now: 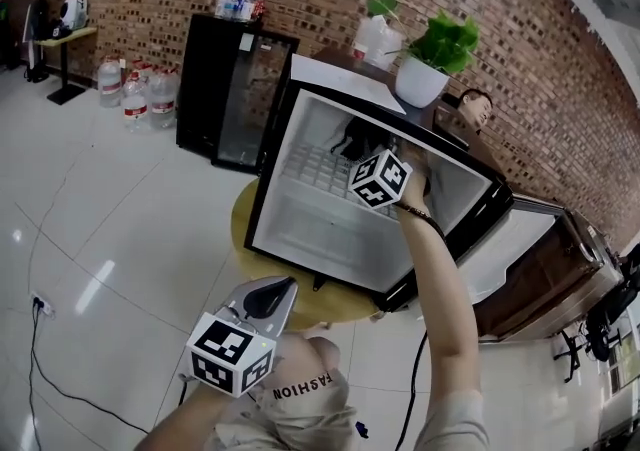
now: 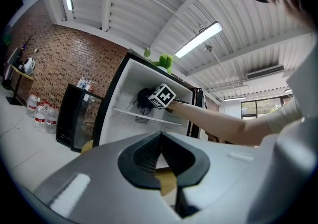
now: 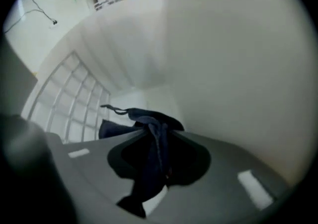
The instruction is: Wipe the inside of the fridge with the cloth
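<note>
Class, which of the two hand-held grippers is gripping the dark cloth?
The right hand-held gripper, reaching inside the small white-lined fridge: its jaws pinch the crumpled dark blue cloth. The left hand-held gripper is shut and empty, outside the fridge.

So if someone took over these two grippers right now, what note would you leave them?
Left gripper: jaws shut, empty, held low outside the fridge.
Right gripper: jaws shut on the dark cloth, inside the open fridge, above the wire shelf.
Done: the fridge is open and the cloth is inside. How much has been wiped cannot be told.
Left: probably wipe the walls, shelf and floor of the fridge, then bring the cloth out.
</note>
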A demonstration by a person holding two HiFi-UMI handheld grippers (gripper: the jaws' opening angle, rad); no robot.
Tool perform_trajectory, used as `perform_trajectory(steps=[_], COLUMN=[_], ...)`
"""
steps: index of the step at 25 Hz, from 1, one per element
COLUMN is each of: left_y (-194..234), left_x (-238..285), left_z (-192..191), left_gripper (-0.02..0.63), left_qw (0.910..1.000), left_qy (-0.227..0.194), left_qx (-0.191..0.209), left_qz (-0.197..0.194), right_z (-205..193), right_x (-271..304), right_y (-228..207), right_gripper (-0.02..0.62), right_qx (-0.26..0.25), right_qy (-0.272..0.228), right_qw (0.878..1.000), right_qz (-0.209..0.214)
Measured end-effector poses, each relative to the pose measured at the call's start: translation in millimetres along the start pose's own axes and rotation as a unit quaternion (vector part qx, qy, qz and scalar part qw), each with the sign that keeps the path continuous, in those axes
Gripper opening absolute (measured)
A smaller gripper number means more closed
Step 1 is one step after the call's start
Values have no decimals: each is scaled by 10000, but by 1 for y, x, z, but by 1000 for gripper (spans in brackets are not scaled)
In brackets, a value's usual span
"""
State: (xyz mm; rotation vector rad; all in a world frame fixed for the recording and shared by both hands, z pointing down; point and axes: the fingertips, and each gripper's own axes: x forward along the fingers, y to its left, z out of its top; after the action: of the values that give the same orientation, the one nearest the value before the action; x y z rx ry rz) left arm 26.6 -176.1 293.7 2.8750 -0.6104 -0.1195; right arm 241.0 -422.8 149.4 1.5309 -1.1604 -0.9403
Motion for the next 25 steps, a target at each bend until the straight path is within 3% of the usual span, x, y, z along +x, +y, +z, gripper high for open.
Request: perform_trajectory(steps=[2, 5, 9, 12, 17, 19, 21, 25], left_y=[1, 0, -4, -6, -7, -5, -5, -7], left_x=[-1, -2, -3, -2, 0, 0, 0, 1], left_z=[3, 4, 5, 3, 4, 7, 7, 4], left_gripper=[2, 2, 2, 2, 2, 2, 2, 2], left_qw=[10000, 9998, 9996, 9995, 9996, 9994, 9993, 9993], left_qy=[-39, -83, -73, -35, -43, -70, -68, -42], left_qx=[70, 164, 274, 299, 287, 337, 371, 359], left_qz=[37, 51, 53, 41, 35, 22, 12, -17], right_z=[36, 68, 77, 83, 127, 146, 162, 178], right_x=[10, 34, 67, 71, 7, -31, -74, -134], right_y=[-3, 1, 15, 24, 17, 10, 13, 35], right_gripper=[84, 84, 84, 83, 80, 78, 78, 78], right_qx=[259, 490, 527, 458, 214, 337, 460, -20], right_qy=[-476, -701, -561, -797, -1749, -2184, -2693, -3263], right_qw=[9984, 9958, 9966, 9957, 9840, 9746, 9617, 9453], right_qz=[-164, -326, -303, -92, -265, -361, -199, -37])
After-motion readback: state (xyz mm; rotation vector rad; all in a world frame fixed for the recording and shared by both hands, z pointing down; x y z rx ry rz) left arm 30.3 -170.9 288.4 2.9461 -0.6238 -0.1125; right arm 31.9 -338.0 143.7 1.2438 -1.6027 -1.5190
